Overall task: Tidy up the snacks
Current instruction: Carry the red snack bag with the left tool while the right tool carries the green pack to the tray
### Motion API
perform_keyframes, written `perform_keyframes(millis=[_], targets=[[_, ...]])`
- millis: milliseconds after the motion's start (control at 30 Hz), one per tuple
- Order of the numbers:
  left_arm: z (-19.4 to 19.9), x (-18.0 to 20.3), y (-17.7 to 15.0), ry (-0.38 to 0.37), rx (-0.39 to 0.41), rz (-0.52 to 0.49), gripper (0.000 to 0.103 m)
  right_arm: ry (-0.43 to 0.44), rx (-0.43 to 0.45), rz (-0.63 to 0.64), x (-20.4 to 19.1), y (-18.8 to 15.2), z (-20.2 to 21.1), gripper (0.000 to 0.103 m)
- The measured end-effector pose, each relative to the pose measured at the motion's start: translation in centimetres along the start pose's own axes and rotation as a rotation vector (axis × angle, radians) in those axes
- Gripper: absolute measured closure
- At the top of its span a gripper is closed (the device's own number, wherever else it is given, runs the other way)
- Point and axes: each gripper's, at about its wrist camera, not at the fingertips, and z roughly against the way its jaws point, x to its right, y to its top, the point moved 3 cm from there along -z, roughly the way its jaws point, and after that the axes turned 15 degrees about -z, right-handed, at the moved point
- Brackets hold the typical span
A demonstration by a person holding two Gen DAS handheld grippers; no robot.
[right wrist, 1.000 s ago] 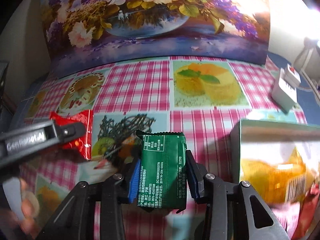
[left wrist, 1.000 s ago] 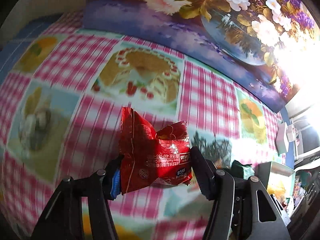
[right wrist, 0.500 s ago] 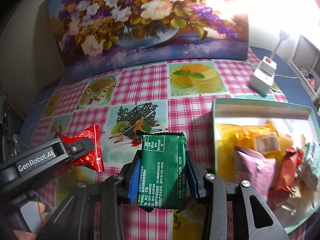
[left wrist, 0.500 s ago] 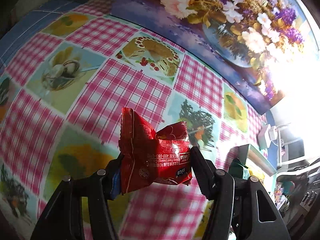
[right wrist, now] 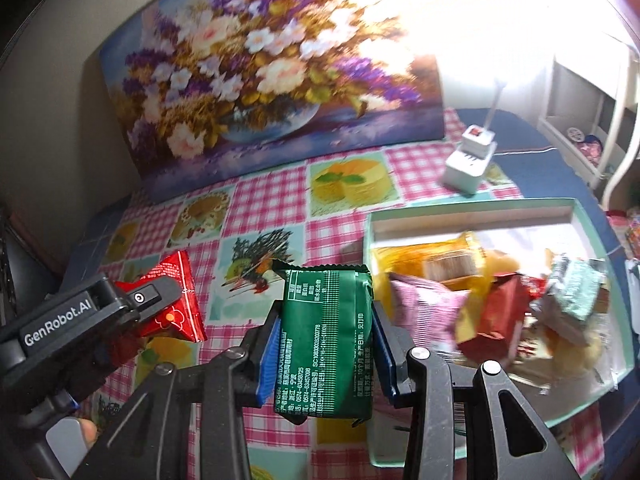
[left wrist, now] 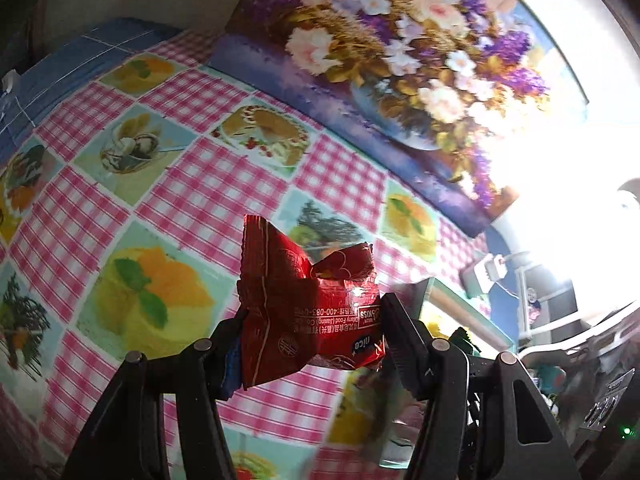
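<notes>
My left gripper [left wrist: 310,332] is shut on a crumpled red snack packet [left wrist: 308,304], held in the air above the checked tablecloth [left wrist: 192,184]. In the right wrist view the same red snack packet [right wrist: 176,304] and the left gripper's body [right wrist: 80,316] appear at the left. My right gripper [right wrist: 324,344] is shut on a green snack packet [right wrist: 326,340], upright between the blue pads, just left of a pale green box [right wrist: 472,210]. The box holds several snack packets in yellow, pink, red and silver-green. Its corner [left wrist: 452,300] shows in the left wrist view.
A large flower painting [right wrist: 272,68] leans against the wall at the table's back. A white power adapter [right wrist: 470,162] with a cable lies behind the box. White furniture [right wrist: 584,108] stands at the far right. Strong glare washes out the upper right.
Both grippers have risen and travelled right with their packets still gripped. The box of snacks has come fully into the right wrist view, and more tablecloth shows below the red packet.
</notes>
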Motion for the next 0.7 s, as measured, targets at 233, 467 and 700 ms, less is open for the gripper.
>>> perform_keyframes(millis=[233, 467, 700], targets=[[-0.5, 3.1, -0.3, -0.022, 0.001, -0.099, 0.041, -0.044, 0.073, -0.076, 3.6, 1.8, 2.1, 0.06], [-1.0, 9.0, -1.1, -0.072, -0.004, -0.264, 0.041, -0.168, 0.104, -0.199, 9.5, 3.2, 2.9, 0.06], [-2.2, 14.8, -2.4, -0.145, -0.028, -0.411, 0.041, -0.224, 0.073, -0.333, 15.2, 3.2, 2.7, 0.06]])
